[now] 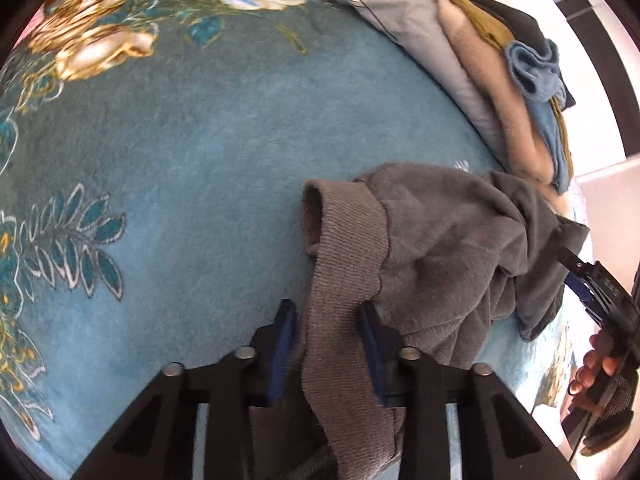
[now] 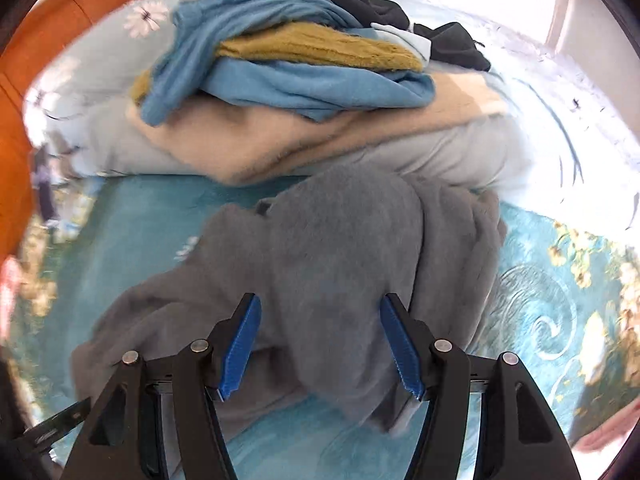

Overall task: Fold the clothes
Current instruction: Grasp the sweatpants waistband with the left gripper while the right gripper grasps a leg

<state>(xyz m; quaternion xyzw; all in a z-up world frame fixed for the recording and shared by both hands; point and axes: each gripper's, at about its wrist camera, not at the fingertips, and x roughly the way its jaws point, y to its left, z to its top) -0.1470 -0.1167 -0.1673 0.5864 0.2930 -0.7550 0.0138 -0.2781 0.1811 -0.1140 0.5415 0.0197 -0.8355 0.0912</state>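
A grey fleece garment (image 1: 444, 236) lies crumpled on a teal floral blanket (image 1: 192, 160). Its ribbed cuff (image 1: 344, 280) runs between the fingers of my left gripper (image 1: 328, 312), whose jaws stand partly apart around it without clearly pinching. In the right wrist view the same grey garment (image 2: 340, 248) spreads under my right gripper (image 2: 320, 312), which is open with its blue pads (image 2: 240, 344) wide apart over the fabric. The right gripper also shows at the right edge of the left wrist view (image 1: 576, 276), held by a hand at the garment's far side.
A pile of clothes (image 2: 304, 64), blue, mustard, black and beige, sits on a pale grey pillow (image 2: 460, 160) beyond the garment. An orange wooden headboard (image 2: 48, 40) stands at the left. The teal blanket (image 2: 540, 300) stretches to both sides.
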